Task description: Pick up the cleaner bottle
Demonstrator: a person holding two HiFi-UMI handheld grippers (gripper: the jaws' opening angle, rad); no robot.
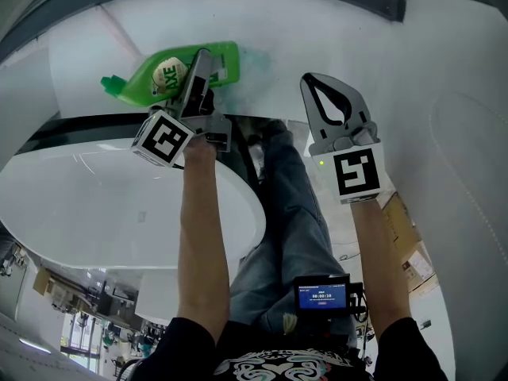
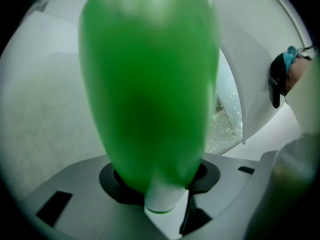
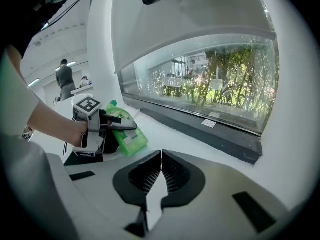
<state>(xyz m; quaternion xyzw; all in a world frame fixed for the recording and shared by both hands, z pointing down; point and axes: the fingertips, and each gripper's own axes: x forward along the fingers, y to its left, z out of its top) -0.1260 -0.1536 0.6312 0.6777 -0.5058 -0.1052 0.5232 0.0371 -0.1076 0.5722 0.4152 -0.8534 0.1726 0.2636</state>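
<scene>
Setting: white bench (image 1: 444, 70) running under a long window (image 3: 210, 84) with greenery behind the glass.
Cleaner bottle (image 1: 159, 74): one, green, lying on its side on the bench close to the window edge, its green cap (image 1: 113, 83) pointing to the left of the head view.
Left tongs (image 1: 202, 70): spread wide and set across the bottle's body, one jaw lying over its top side. In the left gripper view the bottle fills the space between the jaws, and a strip of window shows between it and the jaw at the right, so the pads do not seem to be clamped on it.
Reason for left pose: turned to suit a bottle lying flat; judged ready to close and lift.
Right tongs (image 1: 311, 82): jaws together, nothing between them, held above the bench well apart from the bottle.
Reason for right pose: judged to be parked out of the way, since one hand is enough for the pick.
Marker cubes: two, one on each tool (image 1: 163, 137) (image 1: 355, 173).
Count: bottles one; caps one; tongs two.
Task stage: bottle not yet lifted.
</scene>
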